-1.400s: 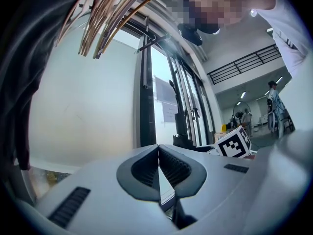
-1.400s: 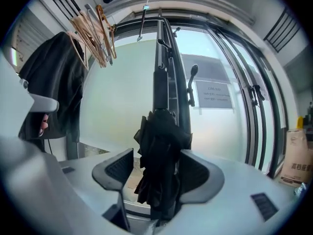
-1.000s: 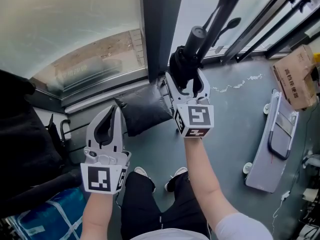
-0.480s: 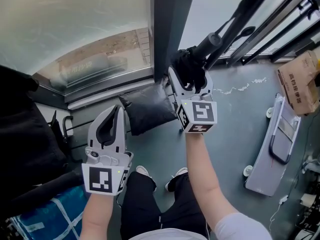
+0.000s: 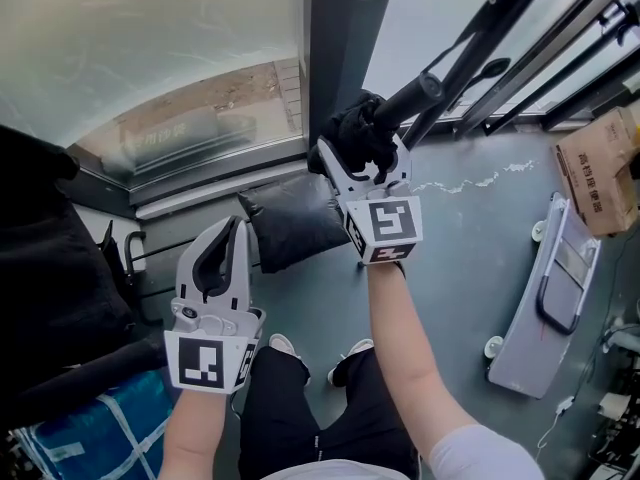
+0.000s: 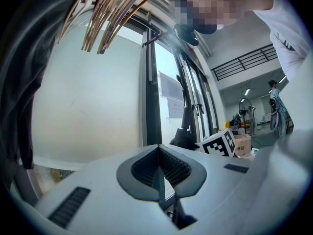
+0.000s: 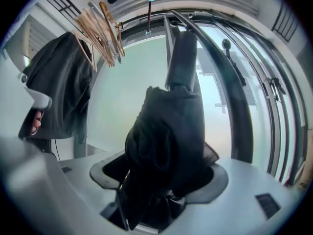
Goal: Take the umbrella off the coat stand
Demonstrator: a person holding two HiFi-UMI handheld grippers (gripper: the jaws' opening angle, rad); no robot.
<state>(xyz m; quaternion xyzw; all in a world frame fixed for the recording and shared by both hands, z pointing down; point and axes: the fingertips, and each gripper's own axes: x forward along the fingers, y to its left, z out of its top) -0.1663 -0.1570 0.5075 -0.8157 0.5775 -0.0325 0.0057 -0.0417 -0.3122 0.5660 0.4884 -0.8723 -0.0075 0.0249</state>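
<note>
Grey floor [image 5: 470, 268] marked with white streaks, frosted window pane [image 5: 150, 58] lit by daylight and bounded by a dark window frame [image 5: 335, 48], cardboard box [image 5: 600, 163] set at the floor's right edge, folded grey cart [image 5: 525, 338] laid flat beside it, wooden hangers [image 7: 100, 28] hung overhead.

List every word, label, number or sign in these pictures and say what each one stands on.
Nothing can be quoted with confidence.
Cardboard box: dark printed characters on its side, too blurred to read.
Ground outside the window: faint painted characters, unreadable.
Sheet on the glass: print too small to read.
Marker cube: black-and-white square patterns only, no words.
</note>
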